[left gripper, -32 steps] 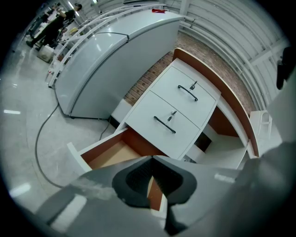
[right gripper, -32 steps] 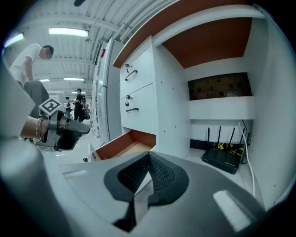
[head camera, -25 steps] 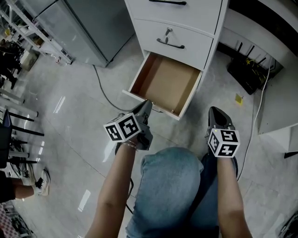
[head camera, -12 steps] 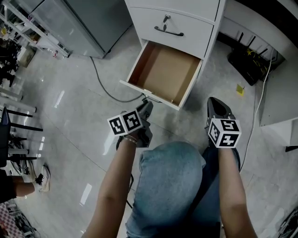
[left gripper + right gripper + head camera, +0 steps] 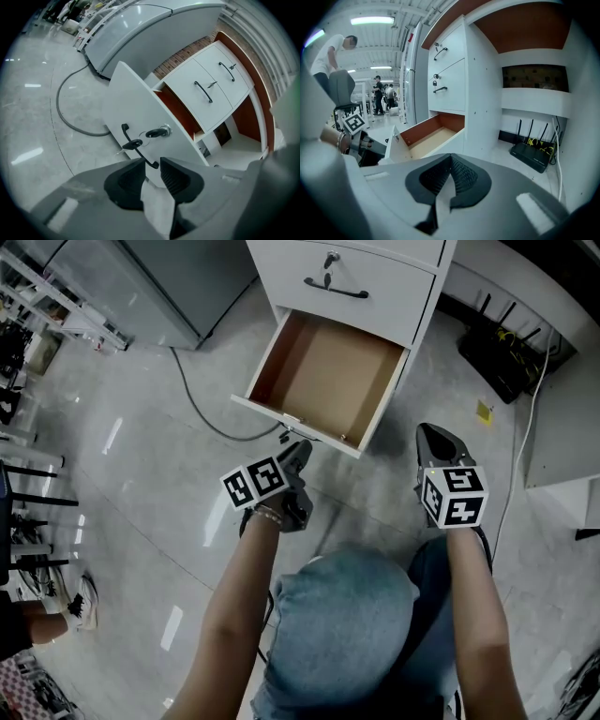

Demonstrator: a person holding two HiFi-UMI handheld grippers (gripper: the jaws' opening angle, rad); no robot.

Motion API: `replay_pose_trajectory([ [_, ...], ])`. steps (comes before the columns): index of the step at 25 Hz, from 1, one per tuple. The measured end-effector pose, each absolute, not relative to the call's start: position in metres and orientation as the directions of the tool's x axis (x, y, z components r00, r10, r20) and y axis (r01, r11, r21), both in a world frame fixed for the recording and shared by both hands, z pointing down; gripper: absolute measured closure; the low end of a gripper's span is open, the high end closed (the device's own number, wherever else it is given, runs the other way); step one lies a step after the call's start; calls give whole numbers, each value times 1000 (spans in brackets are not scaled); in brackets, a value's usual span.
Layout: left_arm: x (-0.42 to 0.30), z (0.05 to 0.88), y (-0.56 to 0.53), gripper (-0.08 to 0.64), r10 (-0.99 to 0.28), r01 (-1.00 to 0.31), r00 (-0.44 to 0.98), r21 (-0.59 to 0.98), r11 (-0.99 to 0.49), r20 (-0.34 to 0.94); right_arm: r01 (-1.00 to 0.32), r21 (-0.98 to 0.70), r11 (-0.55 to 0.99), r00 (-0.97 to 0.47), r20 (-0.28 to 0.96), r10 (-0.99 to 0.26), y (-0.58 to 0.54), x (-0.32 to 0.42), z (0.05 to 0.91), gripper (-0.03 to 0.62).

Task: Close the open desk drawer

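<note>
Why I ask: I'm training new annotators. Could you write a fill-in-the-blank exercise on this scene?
1. The open drawer is the ___ of the cabinet's drawers.
2. Inside, that drawer holds ___.
3. The right claw has its jaws ___, with nothing between them.
4. In the head view, the black router sits on the floor to the cabinet's ___.

Missing words: lowest; nothing; shut; right.

Looks like a big open office or lab floor. White desk drawer unit (image 5: 394, 296) just ahead of the left tongs (image 5: 298, 448), router (image 5: 497, 371) with yellow cables beyond the right tongs (image 5: 433, 432). Ceiling strip lights (image 5: 370, 20), office chair (image 5: 343, 89) and people (image 5: 378, 93) far off to their left.
</note>
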State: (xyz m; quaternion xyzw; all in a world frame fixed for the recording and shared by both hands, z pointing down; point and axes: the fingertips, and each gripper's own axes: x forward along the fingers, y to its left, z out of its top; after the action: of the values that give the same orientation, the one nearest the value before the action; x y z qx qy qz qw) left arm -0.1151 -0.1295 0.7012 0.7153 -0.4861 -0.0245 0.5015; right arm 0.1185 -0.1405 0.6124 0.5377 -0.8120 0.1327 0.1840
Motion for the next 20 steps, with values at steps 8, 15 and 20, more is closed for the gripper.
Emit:
replay_pose_trajectory([
  [8, -111, 727, -146, 471, -767, -551, 516, 833, 42, 380, -936, -99, 337, -343, 458, -820, -134, 128, 623, 592],
  [15, -110, 730, -154, 471, -811, -437, 522, 899, 12, 265, -943, -85, 323, -324, 467, -823, -133, 133, 626, 592],
  [20, -110, 727, -154, 499, -831, -414, 522, 909, -49, 192, -938, -71, 339, -333, 455, -826, -130, 131, 621, 592],
])
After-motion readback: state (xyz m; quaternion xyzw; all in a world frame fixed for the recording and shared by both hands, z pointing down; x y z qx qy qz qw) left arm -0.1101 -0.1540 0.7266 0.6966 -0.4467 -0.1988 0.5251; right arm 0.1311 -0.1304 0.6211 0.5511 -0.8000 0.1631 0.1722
